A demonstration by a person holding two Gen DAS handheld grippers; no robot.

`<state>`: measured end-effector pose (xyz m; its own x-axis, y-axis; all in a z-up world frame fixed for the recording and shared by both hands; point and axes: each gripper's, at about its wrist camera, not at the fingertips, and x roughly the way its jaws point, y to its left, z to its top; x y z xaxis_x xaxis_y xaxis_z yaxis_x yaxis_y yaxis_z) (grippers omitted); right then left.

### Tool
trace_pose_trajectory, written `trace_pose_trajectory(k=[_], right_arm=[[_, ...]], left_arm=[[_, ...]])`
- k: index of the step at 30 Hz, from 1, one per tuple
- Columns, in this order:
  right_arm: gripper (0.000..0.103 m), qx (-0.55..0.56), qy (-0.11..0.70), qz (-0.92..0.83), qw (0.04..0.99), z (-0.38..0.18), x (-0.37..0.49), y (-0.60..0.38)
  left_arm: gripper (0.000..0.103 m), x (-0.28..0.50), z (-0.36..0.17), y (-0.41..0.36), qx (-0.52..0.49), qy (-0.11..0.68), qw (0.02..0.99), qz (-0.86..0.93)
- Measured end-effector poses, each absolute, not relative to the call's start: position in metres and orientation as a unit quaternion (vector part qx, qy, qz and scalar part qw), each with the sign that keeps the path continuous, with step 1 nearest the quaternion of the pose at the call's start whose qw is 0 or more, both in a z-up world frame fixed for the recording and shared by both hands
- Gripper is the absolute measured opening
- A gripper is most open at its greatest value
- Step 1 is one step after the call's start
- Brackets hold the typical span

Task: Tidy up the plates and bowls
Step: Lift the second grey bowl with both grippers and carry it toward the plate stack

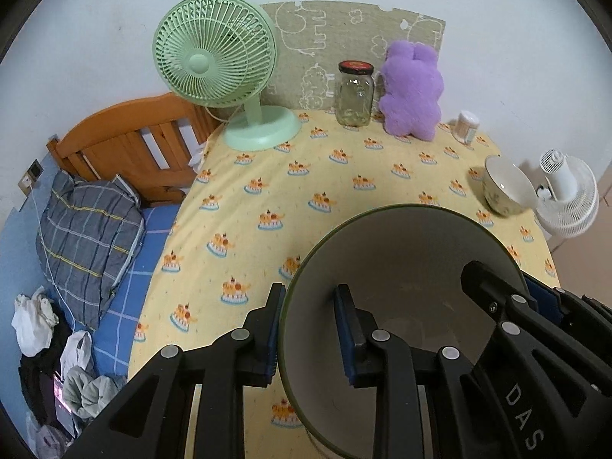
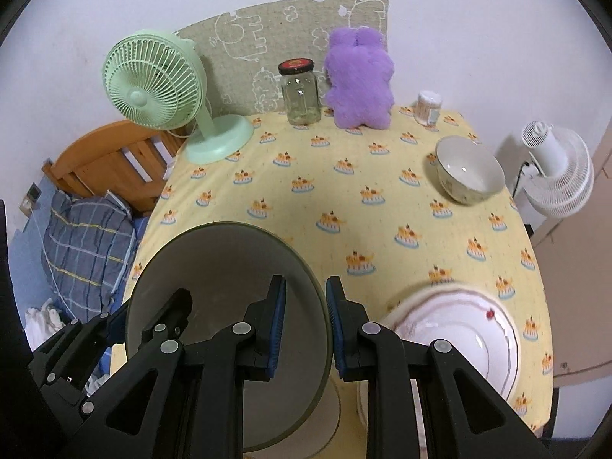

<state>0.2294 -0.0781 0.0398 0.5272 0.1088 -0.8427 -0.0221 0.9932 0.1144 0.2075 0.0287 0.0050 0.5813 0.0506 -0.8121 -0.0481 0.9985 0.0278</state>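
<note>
A large bowl, green outside and grey-white inside point(image 1: 405, 260) point(image 2: 225, 267), is held above the yellow tablecloth between both grippers. My left gripper point(image 1: 310, 325) is shut on the bowl's left rim, one finger outside and one inside. My right gripper point(image 2: 306, 317) is shut on the bowl's right rim in the same way. A small cream bowl point(image 1: 507, 185) point(image 2: 469, 170) stands at the table's far right. A white plate with red rings point(image 2: 466, 329) lies at the near right, under my right gripper's right finger.
A green desk fan point(image 1: 218, 57) point(image 2: 160, 88), a glass jar point(image 1: 355, 93) point(image 2: 300, 91), a purple plush toy point(image 1: 413, 88) point(image 2: 359, 80) and a small white container point(image 1: 467, 126) point(image 2: 428, 108) stand along the far edge. A bed point(image 1: 126, 145) lies left, a white fan point(image 2: 554, 168) right.
</note>
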Motion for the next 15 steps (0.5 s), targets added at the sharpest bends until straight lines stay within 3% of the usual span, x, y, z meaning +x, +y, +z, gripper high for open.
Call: trace_pose_trajectory(k=[15], right_arm=[[0.025, 0.034, 0.502, 0.011, 0.864, 0.012, 0.178, -0.077]], left_arm=[[0.025, 0.167, -0.027, 0.028, 0.007, 0.481, 0.877, -0.003]])
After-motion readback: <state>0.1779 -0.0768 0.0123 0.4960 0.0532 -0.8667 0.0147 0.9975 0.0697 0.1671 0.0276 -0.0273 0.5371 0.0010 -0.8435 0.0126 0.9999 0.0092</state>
